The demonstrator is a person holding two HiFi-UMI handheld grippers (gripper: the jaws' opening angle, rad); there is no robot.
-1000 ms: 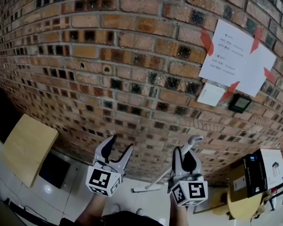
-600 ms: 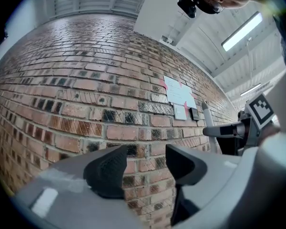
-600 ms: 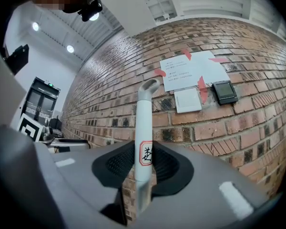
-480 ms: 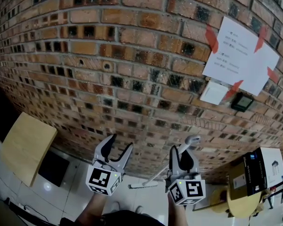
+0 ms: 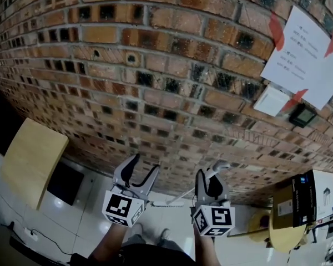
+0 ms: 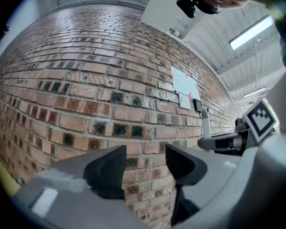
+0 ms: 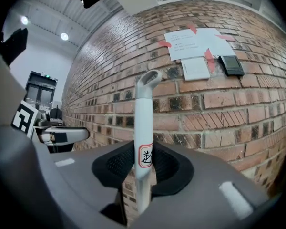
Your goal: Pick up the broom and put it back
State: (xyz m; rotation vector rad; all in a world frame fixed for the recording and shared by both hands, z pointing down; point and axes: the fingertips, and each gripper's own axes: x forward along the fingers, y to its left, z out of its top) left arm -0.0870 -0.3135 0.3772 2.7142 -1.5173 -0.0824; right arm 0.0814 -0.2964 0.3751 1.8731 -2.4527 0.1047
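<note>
While the right gripper [image 7: 143, 165] is clamped on the white handle of the broom [image 7: 144, 113], which stands upright at the middle of its view, the left gripper [image 6: 144, 162] holds nothing, its jaws apart. At the lower centre of the head view, the broom's head shows between both grippers, before a brick wall [image 5: 155, 65].

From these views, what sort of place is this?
Probably an indoor office or lab-type room rather than a home: a long brick wall with paper notices taped to it, a glossy tiled floor, and a strip light on a panelled ceiling.
</note>
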